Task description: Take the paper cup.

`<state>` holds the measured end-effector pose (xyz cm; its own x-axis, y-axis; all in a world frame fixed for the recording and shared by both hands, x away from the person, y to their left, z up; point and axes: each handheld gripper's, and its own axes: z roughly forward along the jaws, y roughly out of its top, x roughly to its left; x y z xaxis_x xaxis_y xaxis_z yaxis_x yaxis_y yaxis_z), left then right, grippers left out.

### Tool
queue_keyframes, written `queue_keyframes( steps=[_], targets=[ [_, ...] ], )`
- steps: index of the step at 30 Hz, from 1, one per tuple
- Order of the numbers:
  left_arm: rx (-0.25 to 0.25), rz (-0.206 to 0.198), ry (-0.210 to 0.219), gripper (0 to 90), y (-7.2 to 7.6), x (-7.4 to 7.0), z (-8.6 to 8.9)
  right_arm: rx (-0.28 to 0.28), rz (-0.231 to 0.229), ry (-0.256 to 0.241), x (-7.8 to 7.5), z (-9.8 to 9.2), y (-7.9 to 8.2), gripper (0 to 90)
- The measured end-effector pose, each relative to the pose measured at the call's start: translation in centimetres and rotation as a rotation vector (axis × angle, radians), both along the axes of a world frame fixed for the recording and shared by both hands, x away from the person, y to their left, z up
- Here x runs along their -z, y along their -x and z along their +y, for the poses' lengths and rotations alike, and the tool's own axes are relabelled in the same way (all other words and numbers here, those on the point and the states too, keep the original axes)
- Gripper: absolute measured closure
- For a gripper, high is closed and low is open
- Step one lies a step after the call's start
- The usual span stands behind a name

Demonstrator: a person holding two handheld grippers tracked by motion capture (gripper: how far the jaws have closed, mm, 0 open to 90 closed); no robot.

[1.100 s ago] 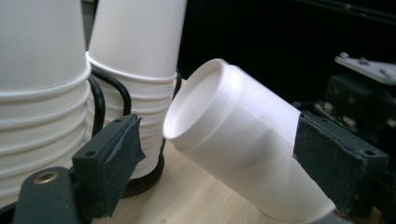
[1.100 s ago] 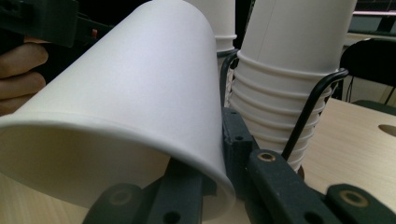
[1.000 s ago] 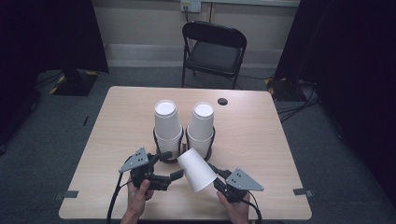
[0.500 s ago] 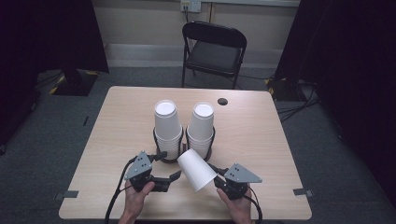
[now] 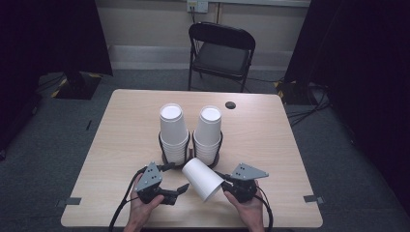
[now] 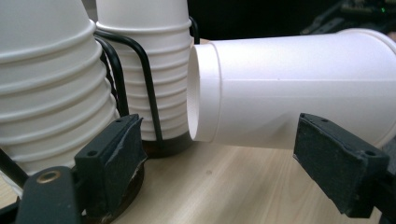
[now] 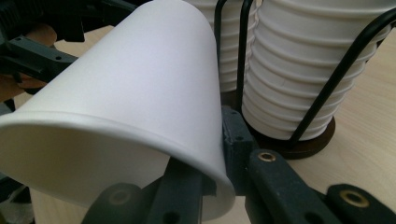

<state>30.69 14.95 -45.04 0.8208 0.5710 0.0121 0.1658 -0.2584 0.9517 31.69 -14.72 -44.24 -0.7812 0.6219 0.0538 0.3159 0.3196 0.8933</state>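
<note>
Near edge, between the grippers: a single white paper cup lies tilted, its closed base toward the stacks, its open mouth toward the right gripper.
Cup material: smooth matte paper, tapered, with a rolled lip and a recessed base ring.
Right gripper: its jaws pinch the cup's rim, one inside the mouth and one outside against the wall, as the right gripper view shows.
Left gripper: jaws spread wide with nothing between them; its black pads look worn and rough at the edges. The cup's base end hangs ahead of the gap, apart from both pads.
Cup stacks: two columns of nested white cups, left stack and right stack, standing mouth down, ribbed by their stepped rims.
Holders: each stack sits in a black wire holder with a dark round base; the two stand just beside each other.
Surface: a pale wood-grain surface, with a small dark round object near its far edge, too small to identify.
Hands: a hand grips each gripper; forearms are cut off at the bottom edge.
Beyond: a black folding chair on grey carpet, with dark curtains at both sides.
Hidden: the cup's inside is not visible from the high view.
</note>
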Motion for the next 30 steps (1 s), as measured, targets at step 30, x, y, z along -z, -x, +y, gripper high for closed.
queue_keyframes(
  steps=[30],
  targets=[
    [0.155,-0.069,-0.205,15.5,0.5,0.0,-1.8,-0.174,0.232,0.222,-1.7,0.9,-3.1,86.5]
  ],
)
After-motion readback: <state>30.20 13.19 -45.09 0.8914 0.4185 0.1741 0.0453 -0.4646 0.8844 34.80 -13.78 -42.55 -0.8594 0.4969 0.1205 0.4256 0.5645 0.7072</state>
